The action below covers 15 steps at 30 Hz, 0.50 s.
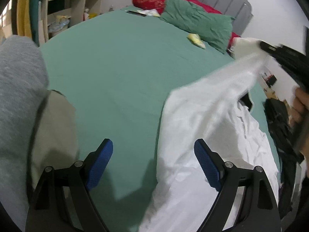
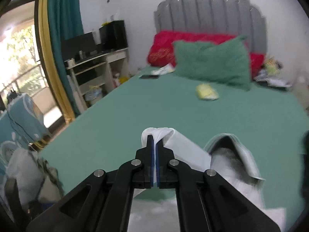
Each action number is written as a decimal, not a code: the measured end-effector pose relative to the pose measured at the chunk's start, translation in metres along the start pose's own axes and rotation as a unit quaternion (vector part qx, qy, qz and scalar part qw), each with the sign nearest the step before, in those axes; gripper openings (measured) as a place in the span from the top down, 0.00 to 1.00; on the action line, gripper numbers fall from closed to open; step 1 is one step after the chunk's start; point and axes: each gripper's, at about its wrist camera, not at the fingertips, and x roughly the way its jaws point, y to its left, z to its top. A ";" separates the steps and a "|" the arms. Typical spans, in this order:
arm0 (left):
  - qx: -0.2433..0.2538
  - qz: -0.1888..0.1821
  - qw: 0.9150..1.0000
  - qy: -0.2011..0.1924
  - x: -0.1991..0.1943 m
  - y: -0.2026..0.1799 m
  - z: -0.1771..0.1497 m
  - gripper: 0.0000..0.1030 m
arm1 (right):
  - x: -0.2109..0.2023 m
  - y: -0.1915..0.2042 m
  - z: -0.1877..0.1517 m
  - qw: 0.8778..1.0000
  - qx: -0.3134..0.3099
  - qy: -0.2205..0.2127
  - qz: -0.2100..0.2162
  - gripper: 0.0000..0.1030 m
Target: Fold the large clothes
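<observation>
Over the green bed (image 1: 115, 73), my right claw (image 2: 155, 145) pinches the white garment (image 1: 202, 119), lifted; my left claw (image 1: 153, 164) hangs spread beside it.

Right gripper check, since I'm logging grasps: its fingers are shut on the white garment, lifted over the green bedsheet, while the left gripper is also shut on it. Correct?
Not quite. The left gripper is open and holds nothing, as the left wrist view shows. The right gripper is indeed shut on the white garment above the green bedsheet.
</observation>
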 end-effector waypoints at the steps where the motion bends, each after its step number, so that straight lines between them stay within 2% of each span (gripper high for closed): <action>1: 0.008 -0.005 1.000 0.001 0.000 -0.007 -0.002 0.13 | -0.019 -0.007 -0.005 1.000 -0.001 -0.003 -0.010 0.98; 4: 0.039 -0.018 0.999 0.011 0.005 -0.033 -0.009 0.13 | -0.053 -0.032 -0.026 0.998 0.002 0.000 -0.056 0.98; 7: 0.050 -0.037 0.997 0.037 0.017 -0.050 -0.018 0.13 | -0.077 -0.070 -0.065 0.994 0.034 0.025 -0.099 0.98; 10: 0.078 -0.025 0.995 0.055 0.034 -0.068 -0.029 0.13 | -0.080 -0.107 -0.114 0.986 0.082 0.064 -0.127 0.97; 13: 0.115 -0.002 0.991 0.067 0.051 -0.082 -0.039 0.13 | -0.072 -0.134 -0.162 0.978 0.120 0.118 -0.125 0.97; 14: 0.122 0.001 0.990 0.072 0.055 -0.085 -0.042 0.13 | -0.071 -0.142 -0.176 0.976 0.130 0.132 -0.117 0.94; 15: 0.131 0.006 0.988 0.079 0.061 -0.088 -0.046 0.13 | -0.073 -0.149 -0.190 0.974 0.140 0.144 -0.105 0.84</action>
